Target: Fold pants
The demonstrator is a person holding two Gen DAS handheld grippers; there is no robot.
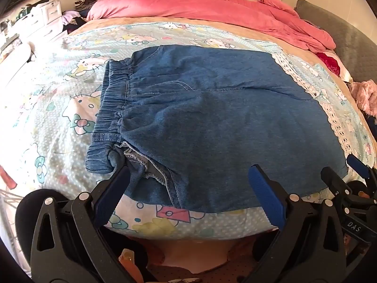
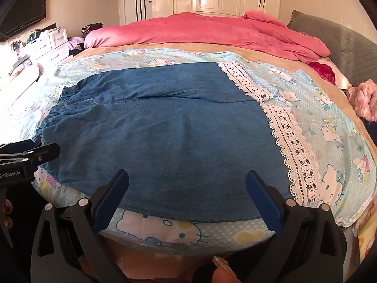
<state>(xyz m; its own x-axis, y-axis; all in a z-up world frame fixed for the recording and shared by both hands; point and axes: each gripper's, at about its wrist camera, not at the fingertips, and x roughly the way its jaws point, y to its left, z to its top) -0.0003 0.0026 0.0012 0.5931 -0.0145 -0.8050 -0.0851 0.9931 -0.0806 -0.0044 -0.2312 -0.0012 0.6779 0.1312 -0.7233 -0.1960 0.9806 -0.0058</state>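
The pants (image 1: 212,118) lie flat on the sheet (image 1: 59,108) of the bed – waistband (image 1: 110,110) to the left, lace hems (image 2: 292,146) to the right (one leg lies beside the other, near and far). The left gripper (image 1: 188,176) hangs over the near edge by the waistband, jaws wide apart, holding nothing; its left finger (image 1: 113,188) is just at the waistband corner. The right gripper (image 2: 187,179) is also wide open and empty, over the near leg, left of the lace. A pink blanket (image 2: 200,33) is bunched at the far side.
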